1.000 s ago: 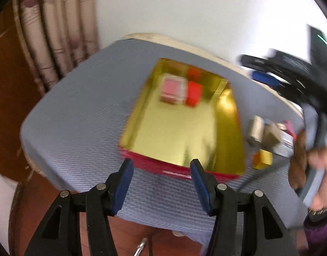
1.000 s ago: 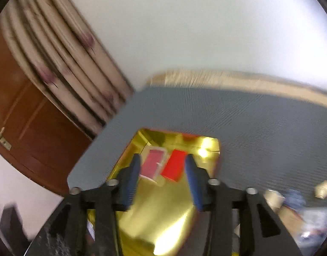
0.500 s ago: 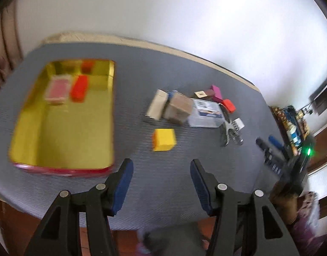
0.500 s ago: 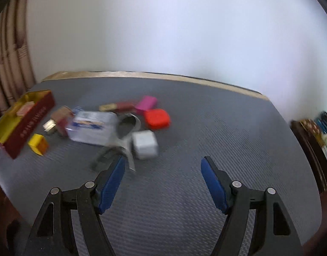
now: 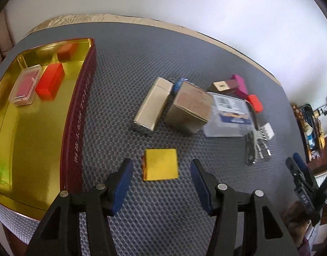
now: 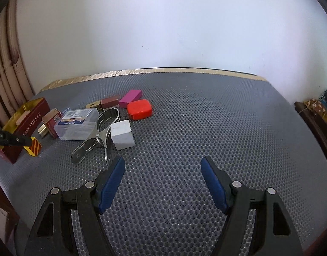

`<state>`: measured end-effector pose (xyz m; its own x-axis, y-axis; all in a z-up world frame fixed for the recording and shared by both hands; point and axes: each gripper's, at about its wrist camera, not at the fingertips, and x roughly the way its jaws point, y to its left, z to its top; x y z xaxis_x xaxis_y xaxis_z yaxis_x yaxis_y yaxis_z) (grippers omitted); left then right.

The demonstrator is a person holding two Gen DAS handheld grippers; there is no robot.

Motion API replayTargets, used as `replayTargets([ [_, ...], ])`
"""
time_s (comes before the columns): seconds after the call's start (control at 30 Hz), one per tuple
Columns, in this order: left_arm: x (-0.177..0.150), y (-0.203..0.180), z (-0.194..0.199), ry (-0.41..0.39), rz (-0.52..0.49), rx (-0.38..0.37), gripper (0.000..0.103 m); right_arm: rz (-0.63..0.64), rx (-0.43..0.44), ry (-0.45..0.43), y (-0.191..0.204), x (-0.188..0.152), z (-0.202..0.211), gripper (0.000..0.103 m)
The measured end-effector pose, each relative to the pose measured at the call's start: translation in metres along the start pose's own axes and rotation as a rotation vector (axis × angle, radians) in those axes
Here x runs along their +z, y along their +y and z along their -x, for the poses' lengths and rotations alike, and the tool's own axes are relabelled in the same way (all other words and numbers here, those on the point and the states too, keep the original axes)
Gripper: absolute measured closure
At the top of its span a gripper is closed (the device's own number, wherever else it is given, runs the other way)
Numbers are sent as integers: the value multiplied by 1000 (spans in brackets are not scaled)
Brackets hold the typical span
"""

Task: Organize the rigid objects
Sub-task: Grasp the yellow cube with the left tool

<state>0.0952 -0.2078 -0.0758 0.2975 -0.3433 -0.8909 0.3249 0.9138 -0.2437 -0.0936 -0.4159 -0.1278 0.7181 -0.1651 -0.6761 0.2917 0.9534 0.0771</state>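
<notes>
Both claws gape empty: the left gripper point(image 5: 161, 168) straddles a yellow block point(image 5: 160, 167), the right gripper point(image 6: 162, 168) has bare mat point(image 6: 206, 117) between its jaws.

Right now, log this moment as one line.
left tongs: open, over yellow block | right tongs: open, empty | tin: two items inside

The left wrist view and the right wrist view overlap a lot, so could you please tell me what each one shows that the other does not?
Only the left wrist view shows the tin's gold floor, where a clear case and a red block lie, and the open left gripper over the yellow box.

Only the right wrist view shows the open right gripper over bare mat.

Both show the tin, the yellow box, the clear plastic box, the metal clip and the white block.
</notes>
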Motion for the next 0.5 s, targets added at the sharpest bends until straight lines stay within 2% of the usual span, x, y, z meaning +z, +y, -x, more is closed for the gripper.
replayTargets([
  [0.3, 1, -3, -24, 9, -38, 31, 46, 11, 14, 34, 5, 1, -8, 32],
  [0.37, -1, -6, -24, -12, -55, 48, 67, 3, 17, 38, 4, 1, -8, 32],
  [0.4, -2, -9, -25, -13, -75, 68, 73, 1, 17, 40, 3, 1, -9, 32],
  [0.5, -6, -13, -23, -27, -80, 73, 73, -10, 42, 52, 3, 4, -10, 32],
])
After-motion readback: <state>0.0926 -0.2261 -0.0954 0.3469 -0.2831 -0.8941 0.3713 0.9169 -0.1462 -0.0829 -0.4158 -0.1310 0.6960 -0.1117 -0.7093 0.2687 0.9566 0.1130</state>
